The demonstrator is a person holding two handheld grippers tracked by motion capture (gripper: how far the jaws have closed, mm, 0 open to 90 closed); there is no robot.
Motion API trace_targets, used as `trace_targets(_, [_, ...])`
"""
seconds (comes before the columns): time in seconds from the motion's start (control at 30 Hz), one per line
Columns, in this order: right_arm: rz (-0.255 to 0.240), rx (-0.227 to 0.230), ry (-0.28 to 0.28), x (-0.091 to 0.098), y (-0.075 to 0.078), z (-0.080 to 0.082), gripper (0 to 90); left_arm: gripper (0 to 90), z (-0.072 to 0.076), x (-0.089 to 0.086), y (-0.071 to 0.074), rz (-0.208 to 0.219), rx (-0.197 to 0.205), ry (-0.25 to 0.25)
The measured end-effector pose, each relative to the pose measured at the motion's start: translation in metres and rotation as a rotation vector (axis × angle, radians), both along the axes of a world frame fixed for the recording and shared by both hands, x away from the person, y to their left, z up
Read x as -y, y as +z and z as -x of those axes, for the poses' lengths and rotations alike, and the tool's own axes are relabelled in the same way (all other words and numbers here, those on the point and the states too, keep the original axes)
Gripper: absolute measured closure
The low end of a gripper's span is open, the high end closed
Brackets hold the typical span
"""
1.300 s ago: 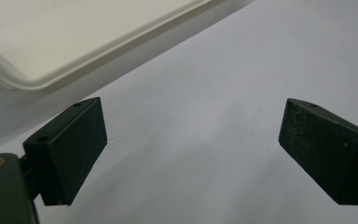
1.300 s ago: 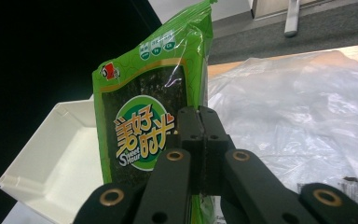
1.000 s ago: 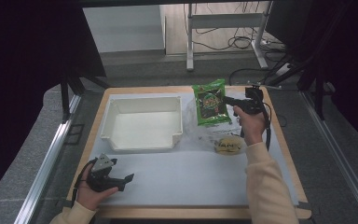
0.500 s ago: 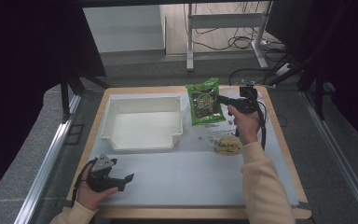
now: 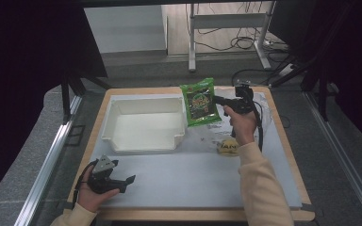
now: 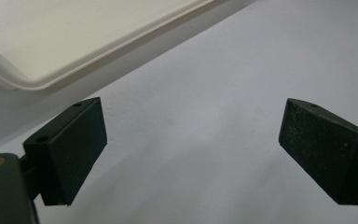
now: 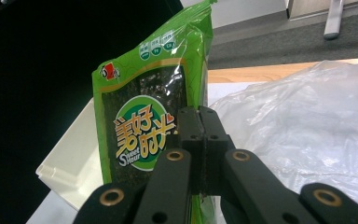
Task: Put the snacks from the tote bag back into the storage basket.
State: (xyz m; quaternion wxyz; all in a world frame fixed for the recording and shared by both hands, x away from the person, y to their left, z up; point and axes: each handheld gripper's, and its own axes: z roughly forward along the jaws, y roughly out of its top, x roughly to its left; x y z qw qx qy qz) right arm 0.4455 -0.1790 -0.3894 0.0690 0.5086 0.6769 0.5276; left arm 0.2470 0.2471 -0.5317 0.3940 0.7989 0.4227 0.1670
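Two grippers in play. Right gripper (image 5: 220, 100) clamped on edge of green snack bag (image 5: 199, 102), bag lifted off table, hanging just beside white tray's (image 5: 143, 143) right wall. Crumpled clear plastic (image 7: 303, 126) behind bag; yellow packet (image 5: 227, 146) by right forearm. Left gripper (image 5: 128, 181) jaws apart, empty, low over grey mat (image 5: 193, 174) near tray's front edge.

Green snack packet (image 5: 199, 101) with dark panel, white tray (image 5: 143, 123), yellow bag (image 5: 227, 146)

A glossy green snack packet (image 5: 199, 102) hangs upright off the table, pinched at its edge beside the white tray (image 5: 143, 141).
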Motion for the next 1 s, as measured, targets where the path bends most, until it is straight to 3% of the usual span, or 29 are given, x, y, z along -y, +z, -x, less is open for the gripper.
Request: trace_targets(1.0, [-0.014,0.003,0.065,-0.036,-0.002,0.0,89.7,7.8,0.0,0.0,0.0,0.005,0.002,0.0])
